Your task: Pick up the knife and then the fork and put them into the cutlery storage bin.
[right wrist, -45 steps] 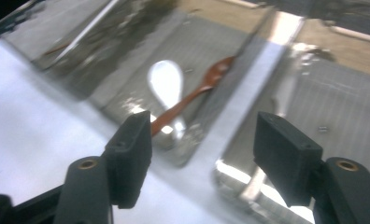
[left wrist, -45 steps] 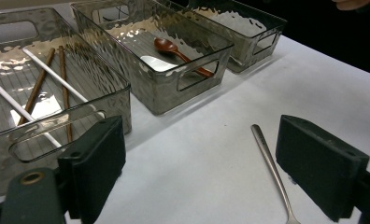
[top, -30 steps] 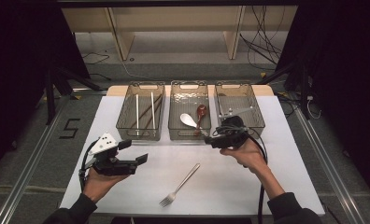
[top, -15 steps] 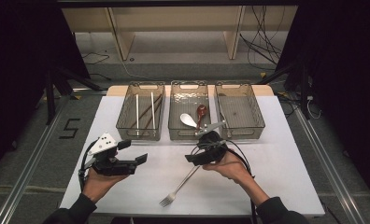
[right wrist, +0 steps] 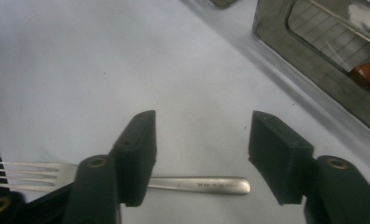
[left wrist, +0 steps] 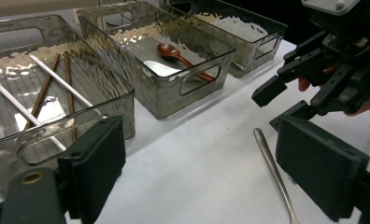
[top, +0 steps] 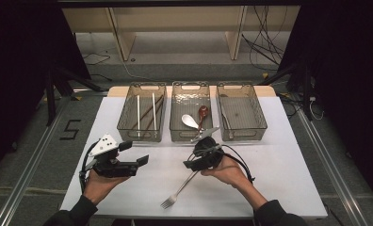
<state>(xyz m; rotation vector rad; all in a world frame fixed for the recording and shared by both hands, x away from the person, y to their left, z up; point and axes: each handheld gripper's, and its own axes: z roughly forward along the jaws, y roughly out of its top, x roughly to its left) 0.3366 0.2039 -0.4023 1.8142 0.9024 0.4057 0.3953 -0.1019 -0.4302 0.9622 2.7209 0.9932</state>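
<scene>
**Fork on the table, right gripper poised over its handle**

Left gripper (top: 140, 161): black, blocky jaws standing apart, nothing between them; grey three-cornered plate on top. Held low over the white table (top: 279, 179), just in front of the left bin (top: 142, 113).

Left bin: smoky, rippled clear plastic, rectangular, cut-out handles. Holds thin chopsticks (left wrist: 43, 93), two white and two brown.

Middle bin (top: 190, 112): same make. Inside lie a white spoon (top: 190, 121) and a glossy reddish-brown spoon (top: 202, 113).

Fork (top: 177, 190): plain polished metal, slim rounded handle, lying flat on the table with its tines toward the person.

Right gripper (top: 189, 165): jaws have just been closing but stand apart. In the right gripper view the square pads (right wrist: 138, 156) straddle the end of the handle, not pressing on it.

Right bin (top: 243, 110): same plastic; contents unclear.
</scene>
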